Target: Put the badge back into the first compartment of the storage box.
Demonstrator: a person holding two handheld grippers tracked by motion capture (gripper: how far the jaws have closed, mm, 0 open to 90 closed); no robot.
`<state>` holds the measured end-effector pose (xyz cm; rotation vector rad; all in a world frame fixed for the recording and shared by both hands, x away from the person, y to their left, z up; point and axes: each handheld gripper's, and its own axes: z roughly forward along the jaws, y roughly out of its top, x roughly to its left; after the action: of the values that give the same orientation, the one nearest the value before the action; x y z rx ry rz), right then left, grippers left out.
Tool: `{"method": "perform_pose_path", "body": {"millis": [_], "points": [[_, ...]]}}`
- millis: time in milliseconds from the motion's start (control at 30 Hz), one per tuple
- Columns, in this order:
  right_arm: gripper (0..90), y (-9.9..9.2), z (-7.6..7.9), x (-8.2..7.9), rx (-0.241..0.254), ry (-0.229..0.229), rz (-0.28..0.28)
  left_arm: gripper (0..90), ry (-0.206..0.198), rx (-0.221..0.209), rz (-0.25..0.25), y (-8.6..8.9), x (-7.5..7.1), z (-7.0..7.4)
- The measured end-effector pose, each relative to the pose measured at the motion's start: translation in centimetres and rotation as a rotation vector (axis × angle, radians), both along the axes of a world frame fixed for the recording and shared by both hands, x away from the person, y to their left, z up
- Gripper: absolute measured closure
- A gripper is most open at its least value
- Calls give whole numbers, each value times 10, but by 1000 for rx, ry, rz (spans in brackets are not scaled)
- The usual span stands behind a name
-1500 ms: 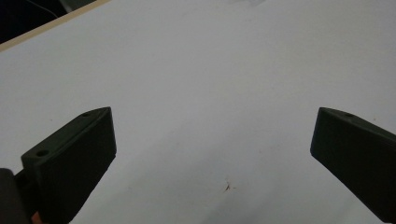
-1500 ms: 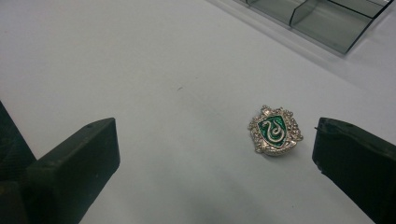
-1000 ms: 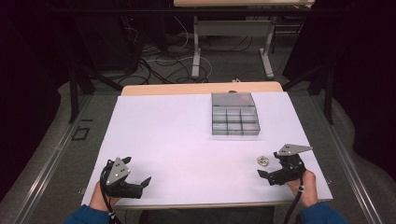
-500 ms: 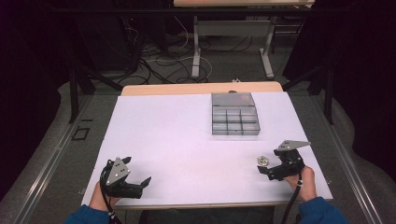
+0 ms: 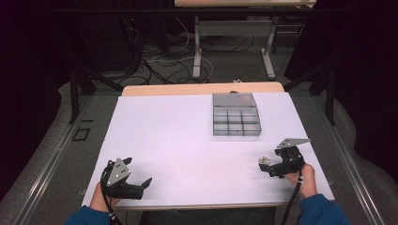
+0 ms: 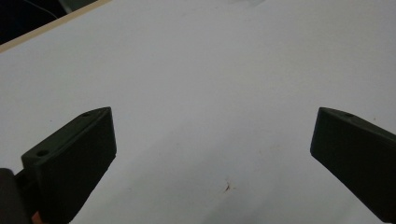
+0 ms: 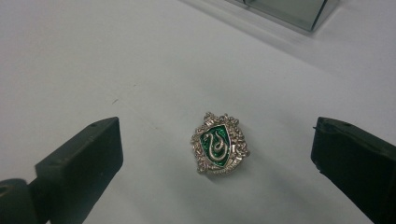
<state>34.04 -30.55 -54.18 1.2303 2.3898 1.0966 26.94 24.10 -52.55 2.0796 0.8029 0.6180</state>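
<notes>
- Right gripper (image 7: 212, 186) is spread wide around the badge (image 7: 219, 148) lying flat on the table (image 5: 187, 136).
- Small, stiff, likely slippery metal: pinch its 2 opposite edges.
- Left gripper (image 6: 212, 158) is released, empty.

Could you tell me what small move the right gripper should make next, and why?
Probably lower the right gripper and close it on the silver crest-shaped badge with green enamel: the badge lies flat on the white table cover, centred between the open jaws, untouched.
</notes>
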Motion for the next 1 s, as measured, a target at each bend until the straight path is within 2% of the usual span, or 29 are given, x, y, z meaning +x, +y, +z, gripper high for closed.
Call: {"method": "perform_pose_path", "body": {"millis": [100, 300, 400, 433, 467, 533, 567, 633, 1000], "points": [[66, -1, -1, 3, 1, -4, 9, 3, 7, -6, -2, 0, 0, 0], [165, -1, -3, 5, -2, 18, -13, 3, 13, -9, -3, -1, 0, -1], [268, -1, -4, 6, -12, 23, -19, 4, 13, -8, -3, -1, 0, -1], [268, -1, -4, 6, -12, 23, -19, 3, 13, -8, -3, -1, 0, -1], [329, 0, -5, 6, -11, 24, -21, 4, 13, -8, -3, -1, 0, -1], [377, 1, -5, 6, -15, 40, -28, 4, 13, -8, -3, -1, 0, -1], [398, 0, -6, 7, -23, 27, -14, 4, 13, -7, -3, -1, 0, -1], [436, 1, -6, 6, -20, 36, -19, 4, 14, -7, -4, -1, 0, -1], [563, 4, -9, 7, -59, 54, -21, 4, 14, -2, -5, -1, 0, -1]]}}
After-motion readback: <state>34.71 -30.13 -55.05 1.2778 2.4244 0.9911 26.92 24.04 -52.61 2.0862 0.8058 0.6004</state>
